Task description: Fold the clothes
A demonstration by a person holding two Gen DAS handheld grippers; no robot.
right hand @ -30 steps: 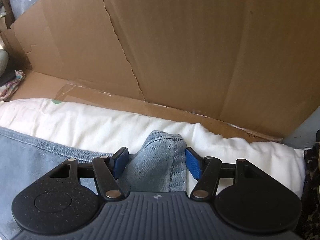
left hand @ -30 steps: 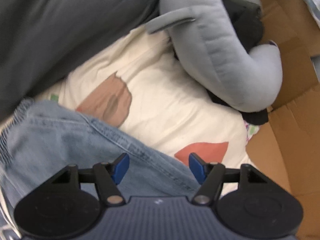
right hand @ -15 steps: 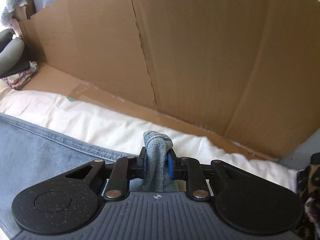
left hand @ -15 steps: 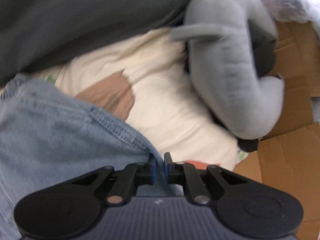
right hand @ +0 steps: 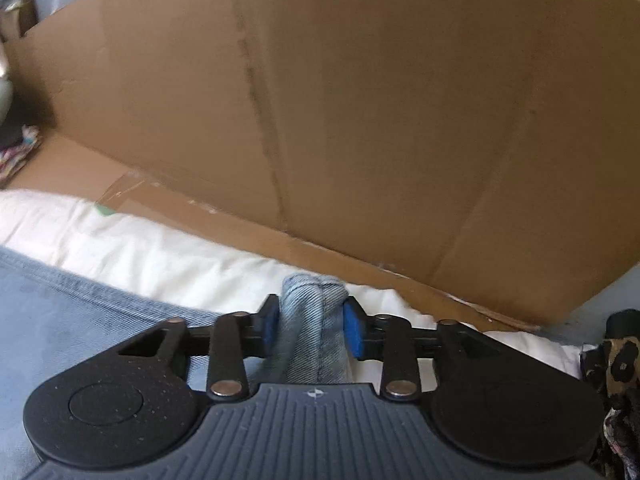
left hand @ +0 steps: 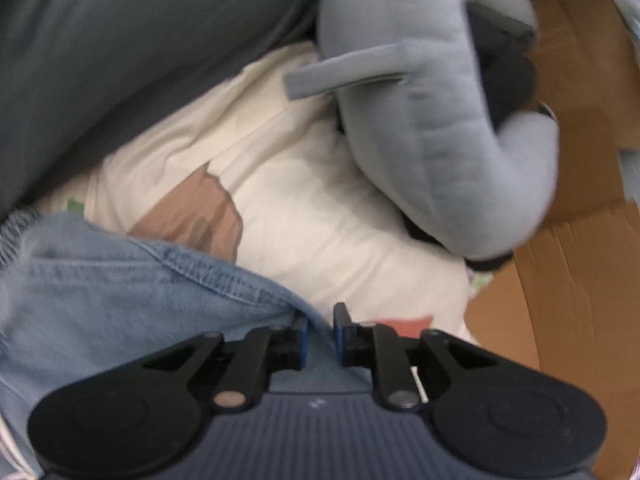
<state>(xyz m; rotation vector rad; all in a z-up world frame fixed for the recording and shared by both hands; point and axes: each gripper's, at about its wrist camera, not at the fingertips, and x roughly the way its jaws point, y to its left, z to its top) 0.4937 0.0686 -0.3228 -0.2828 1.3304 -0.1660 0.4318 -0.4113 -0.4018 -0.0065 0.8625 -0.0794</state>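
Observation:
Light blue denim jeans (left hand: pixel 120 300) lie on a cream printed blanket (left hand: pixel 300 208). In the left wrist view my left gripper (left hand: pixel 319 330) is shut on the jeans' stitched edge, with only a thin layer of denim between the blue pads. In the right wrist view the jeans (right hand: pixel 80 320) spread out to the left. My right gripper (right hand: pixel 310 324) is shut on a thick bunched fold of denim (right hand: pixel 312 296) that fills the gap between its pads and stands up above them.
A grey plush toy (left hand: pixel 440 120) lies on the blanket ahead of the left gripper, over something black. A dark grey garment (left hand: pixel 120 60) covers the upper left. A brown cardboard wall (right hand: pixel 360 120) rises close behind the right gripper. Patterned fabric (right hand: pixel 620 380) sits at the right edge.
Both grippers went from open to shut on the denim. Since half a second ago the right gripper's pads stand slightly wider around the fold, and the left view has shifted a little.

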